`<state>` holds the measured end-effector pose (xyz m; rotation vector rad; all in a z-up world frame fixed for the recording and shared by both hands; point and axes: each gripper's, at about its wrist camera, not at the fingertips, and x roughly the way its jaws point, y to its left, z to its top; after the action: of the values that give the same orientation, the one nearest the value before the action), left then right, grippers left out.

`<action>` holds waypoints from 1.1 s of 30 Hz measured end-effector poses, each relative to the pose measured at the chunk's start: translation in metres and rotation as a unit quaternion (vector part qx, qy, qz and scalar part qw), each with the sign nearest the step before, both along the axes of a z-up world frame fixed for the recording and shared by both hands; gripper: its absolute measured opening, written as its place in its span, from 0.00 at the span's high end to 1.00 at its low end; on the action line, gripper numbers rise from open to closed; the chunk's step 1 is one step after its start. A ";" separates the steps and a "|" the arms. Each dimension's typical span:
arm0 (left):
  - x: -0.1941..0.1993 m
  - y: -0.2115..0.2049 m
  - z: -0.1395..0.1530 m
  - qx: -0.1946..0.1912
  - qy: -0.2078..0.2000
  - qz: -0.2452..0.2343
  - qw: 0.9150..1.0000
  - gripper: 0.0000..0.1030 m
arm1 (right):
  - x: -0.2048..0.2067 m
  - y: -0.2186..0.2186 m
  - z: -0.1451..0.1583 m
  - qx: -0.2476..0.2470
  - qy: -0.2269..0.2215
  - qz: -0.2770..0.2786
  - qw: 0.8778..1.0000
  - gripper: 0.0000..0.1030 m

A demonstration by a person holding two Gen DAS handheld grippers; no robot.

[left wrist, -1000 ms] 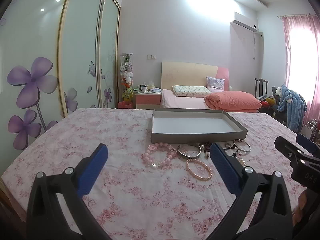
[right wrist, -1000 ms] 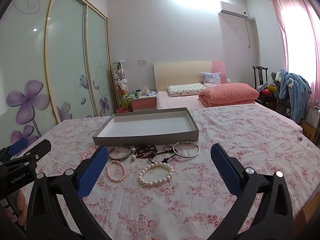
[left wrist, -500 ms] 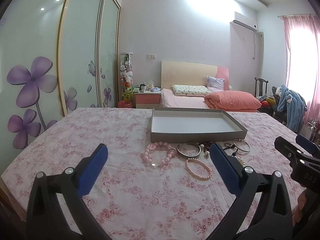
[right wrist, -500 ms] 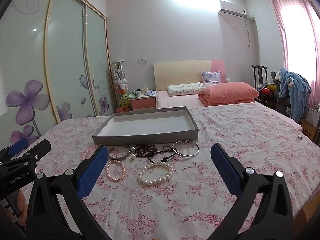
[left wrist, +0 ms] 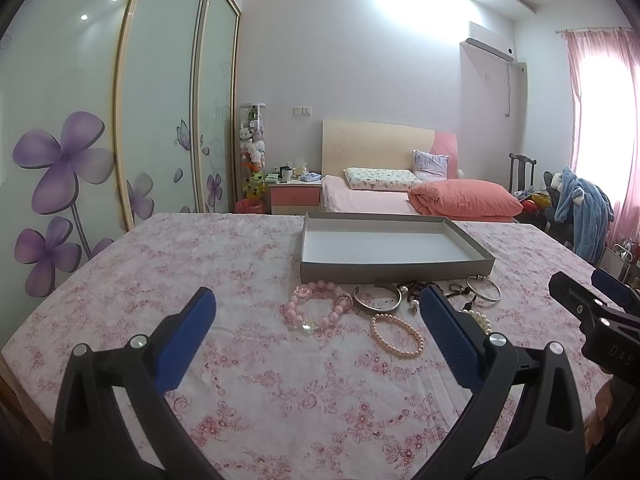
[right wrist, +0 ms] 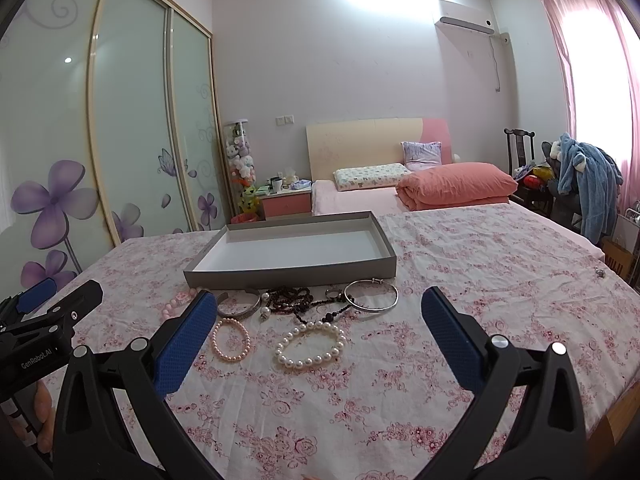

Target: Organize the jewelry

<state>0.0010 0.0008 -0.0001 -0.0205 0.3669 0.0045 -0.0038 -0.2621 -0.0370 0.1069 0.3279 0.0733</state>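
A shallow grey tray (left wrist: pixel 396 270) (right wrist: pixel 292 274) with a white floor stands on the floral tablecloth. In front of it lie a chunky pink bead bracelet (left wrist: pixel 316 309), a wide silver cuff (left wrist: pixel 378 300) (right wrist: pixel 238 308), a small pink pearl bracelet (left wrist: pixel 397 336) (right wrist: pixel 231 339), a white pearl bracelet (right wrist: pixel 310 344), dark bead strands (right wrist: pixel 298 300) and a thin silver bangle (right wrist: pixel 371 295) (left wrist: pixel 483 288). My left gripper (left wrist: pixel 316 322) is open and empty, short of the jewelry. My right gripper (right wrist: pixel 318 320) is open and empty, above the near side of the pile.
The table carries a pink floral cloth (right wrist: pixel 480 264). Its right edge (right wrist: pixel 618 396) drops off near the right gripper. Behind stand a bed (left wrist: pixel 400 196), a nightstand (left wrist: pixel 294 196), sliding wardrobe doors (left wrist: pixel 120 120) at left and a chair with clothes (right wrist: pixel 576 188) at right.
Both grippers have held almost still and stayed open. The views shift only slightly; the jewelry and tray have not moved.
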 end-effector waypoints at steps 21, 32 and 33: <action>-0.001 -0.002 -0.003 0.000 0.002 0.001 1.000 0.04 | 0.000 -0.001 0.000 0.001 0.001 -0.001 1.000 0.02; -0.005 -0.004 -0.019 -0.001 0.003 0.003 1.000 0.04 | 0.000 -0.001 -0.001 0.001 0.001 -0.001 1.000 0.02; -0.006 -0.004 -0.020 -0.001 0.003 0.003 1.000 0.04 | 0.000 -0.002 -0.001 0.001 0.002 -0.001 1.000 0.02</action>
<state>-0.0046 -0.0036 -0.0200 -0.0235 0.3725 0.0104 -0.0037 -0.2638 -0.0380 0.1093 0.3310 0.0709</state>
